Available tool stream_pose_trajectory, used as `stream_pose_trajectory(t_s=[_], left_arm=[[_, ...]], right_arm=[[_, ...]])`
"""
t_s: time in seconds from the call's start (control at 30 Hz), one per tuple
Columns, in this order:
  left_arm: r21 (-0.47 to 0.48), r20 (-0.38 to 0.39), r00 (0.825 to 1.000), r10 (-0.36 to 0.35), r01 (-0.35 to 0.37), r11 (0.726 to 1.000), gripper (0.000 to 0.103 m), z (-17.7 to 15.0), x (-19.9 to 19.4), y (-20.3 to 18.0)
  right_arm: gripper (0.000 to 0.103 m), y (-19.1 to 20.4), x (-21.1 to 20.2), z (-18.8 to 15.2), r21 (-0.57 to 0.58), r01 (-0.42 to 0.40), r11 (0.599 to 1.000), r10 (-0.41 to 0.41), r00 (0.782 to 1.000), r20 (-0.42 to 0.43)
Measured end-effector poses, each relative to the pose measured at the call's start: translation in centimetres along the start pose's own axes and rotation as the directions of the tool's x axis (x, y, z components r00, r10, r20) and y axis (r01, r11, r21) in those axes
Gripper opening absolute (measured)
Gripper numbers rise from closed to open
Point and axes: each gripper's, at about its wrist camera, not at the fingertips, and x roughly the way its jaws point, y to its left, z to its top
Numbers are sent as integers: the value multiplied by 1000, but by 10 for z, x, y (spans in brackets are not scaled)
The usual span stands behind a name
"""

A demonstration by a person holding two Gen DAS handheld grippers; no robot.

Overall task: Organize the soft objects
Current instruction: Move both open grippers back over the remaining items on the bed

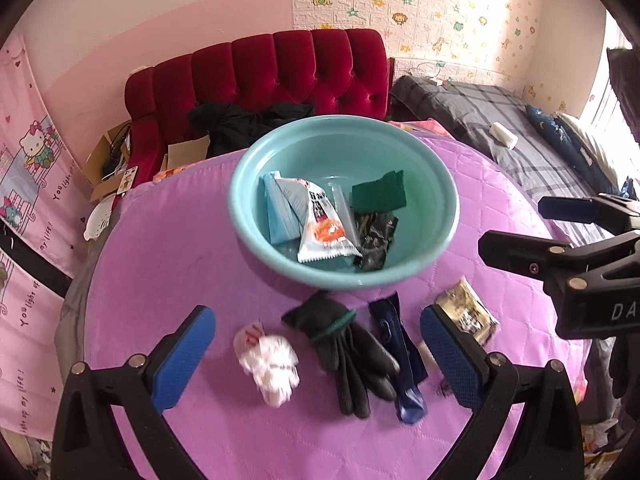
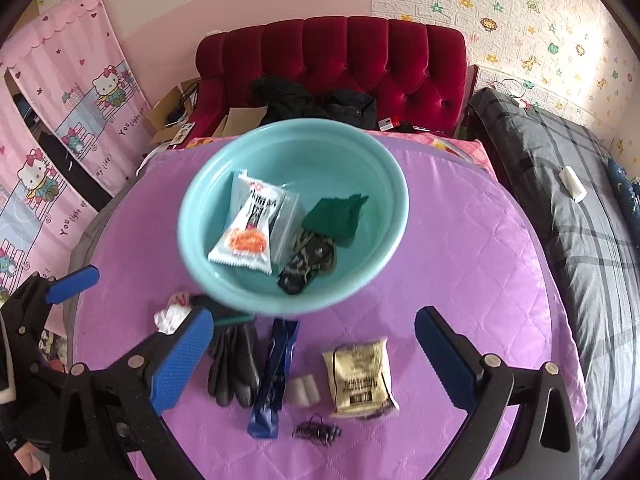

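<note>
A teal bowl [image 1: 436, 184] [image 2: 384, 176] on the purple quilted table holds a white-and-orange snack packet [image 1: 320, 224] [image 2: 248, 232], a light blue pack [image 1: 278, 212], a green cloth [image 1: 380, 192] [image 2: 336, 216] and a dark crumpled wrapper [image 1: 376, 240] [image 2: 308, 264]. In front of the bowl lie a crumpled white tissue [image 1: 272, 360] [image 2: 172, 314], a black glove [image 1: 348, 356] [image 2: 234, 360], a blue wrapper [image 1: 404, 368] [image 2: 272, 376], a small white piece [image 2: 303, 390], a gold packet [image 1: 468, 312] [image 2: 358, 376] and a dark tangle [image 2: 316, 432]. My left gripper [image 1: 318, 354] is open above the glove. My right gripper [image 2: 316, 354] is open above the gold packet.
The purple quilted table [image 1: 180, 248] [image 2: 472, 248] is round. Behind it stands a red tufted sofa [image 1: 272, 68] [image 2: 340, 56] with dark clothes and cardboard boxes. A bed with grey plaid bedding [image 1: 500, 120] [image 2: 580, 200] runs along the right. A pink cartoon curtain [image 2: 60, 120] hangs on the left.
</note>
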Motion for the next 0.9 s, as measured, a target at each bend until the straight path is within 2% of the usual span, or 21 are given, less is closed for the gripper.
stream_pose_trajectory(t_s=[0.3,0.47,0.6,0.73,0.9], left_arm=[[-16,4,1000,2,-2,1000,103,-52,-19,-6],[-50,3,999,33,-33,998,103,-80,-23,-5],[-98,-8,999,33,-33,995,103,-105,-20,-2],[-86,-25,998,53,-55,995,103,-123,-15,-5],[-130,-62,997,43,-51,990,103,-139,-7,-5]], right_arm=[[103,-1,-16,-47,-35,1,999,-1,1000,1],[103,-5,-17,-73,-32,10,999,-10,1000,6],[103,-12,-10,-97,-26,7,1000,-7,1000,-5],[103,-19,-1,-116,-38,16,999,-16,1000,-15],[103,-30,13,-126,-23,13,1000,-15,999,-53]])
